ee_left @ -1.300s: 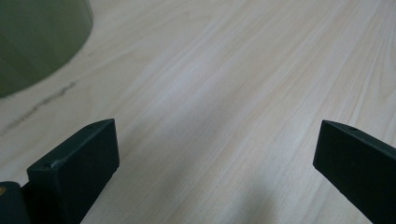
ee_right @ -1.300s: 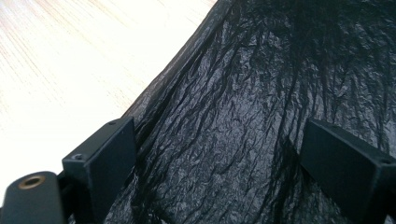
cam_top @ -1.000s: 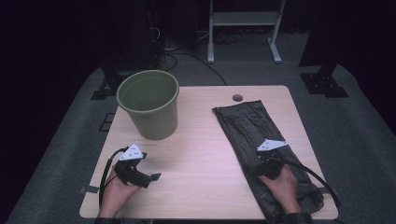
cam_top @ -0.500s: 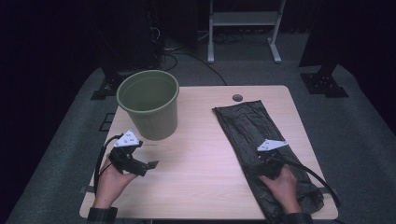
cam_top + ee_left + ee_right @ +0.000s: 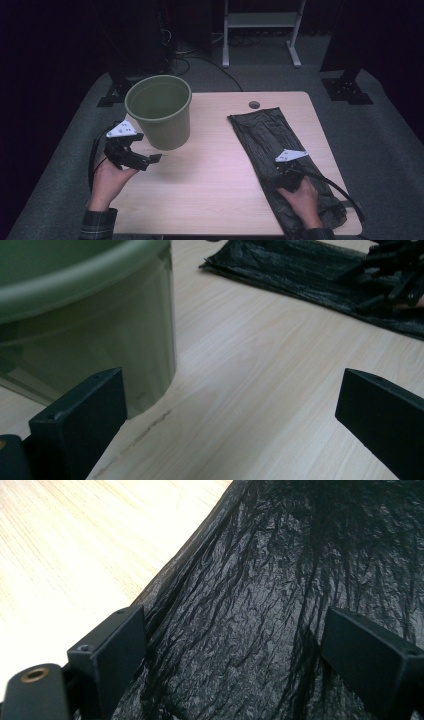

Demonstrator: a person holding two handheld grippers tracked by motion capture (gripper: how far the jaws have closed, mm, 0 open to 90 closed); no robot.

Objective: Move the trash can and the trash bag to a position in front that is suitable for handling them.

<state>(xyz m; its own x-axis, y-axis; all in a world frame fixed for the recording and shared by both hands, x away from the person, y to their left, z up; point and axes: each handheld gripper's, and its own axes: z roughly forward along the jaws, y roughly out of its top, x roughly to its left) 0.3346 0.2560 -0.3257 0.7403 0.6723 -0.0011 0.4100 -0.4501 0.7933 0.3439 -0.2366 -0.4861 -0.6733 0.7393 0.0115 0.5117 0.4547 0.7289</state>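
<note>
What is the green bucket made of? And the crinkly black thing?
The green bucket looks like smooth plastic: even matte colour, moulded rolled rim. The black bag seems thin plastic film: shiny, with fine wrinkles all over, lying flat on the table.

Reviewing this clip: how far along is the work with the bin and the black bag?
Nothing looks done: the black bag lies flat on the table, and the green bin stands unlined. In hand: the right gripper sits open over the bag; the left gripper, open, hovers beside the bin. Gripping, opening and fitting the bag remain.

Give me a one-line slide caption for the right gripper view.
Right gripper, jaws open, poised over the crinkled black plastic bag lying on the wooden table.
</note>
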